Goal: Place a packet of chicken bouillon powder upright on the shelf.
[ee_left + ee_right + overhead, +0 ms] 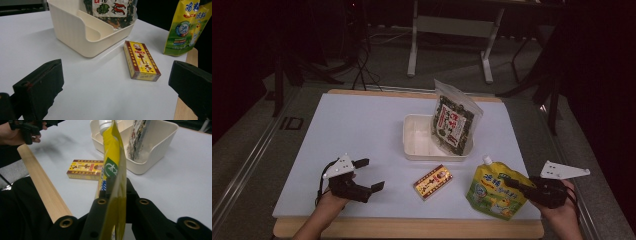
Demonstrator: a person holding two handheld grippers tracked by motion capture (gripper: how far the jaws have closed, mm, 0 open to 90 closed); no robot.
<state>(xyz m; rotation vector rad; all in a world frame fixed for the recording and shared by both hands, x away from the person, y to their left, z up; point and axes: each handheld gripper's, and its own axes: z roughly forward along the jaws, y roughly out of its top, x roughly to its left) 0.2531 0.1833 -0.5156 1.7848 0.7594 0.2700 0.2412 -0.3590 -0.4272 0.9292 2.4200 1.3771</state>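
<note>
A yellow spouted pouch [494,191] stands at the table's front right, and my right gripper [516,185] is shut on its edge. In the right gripper view the pouch [113,170] rises edge-on from between the jaws, its white cap at the top. A small yellow and red box [432,181] lies flat near the front middle, also seen as the box [141,60] ahead of my left gripper [368,175], which stands open at the front left with nothing between its jaws. A cream bin [418,145] holds a bag of dried greens [454,120] leaning in it.
The white board [362,125] covers a wooden table whose front edge [412,227] runs below both hands. The bin [75,32] stands beyond the box in the left gripper view. A table frame and cables stand on the floor behind.
</note>
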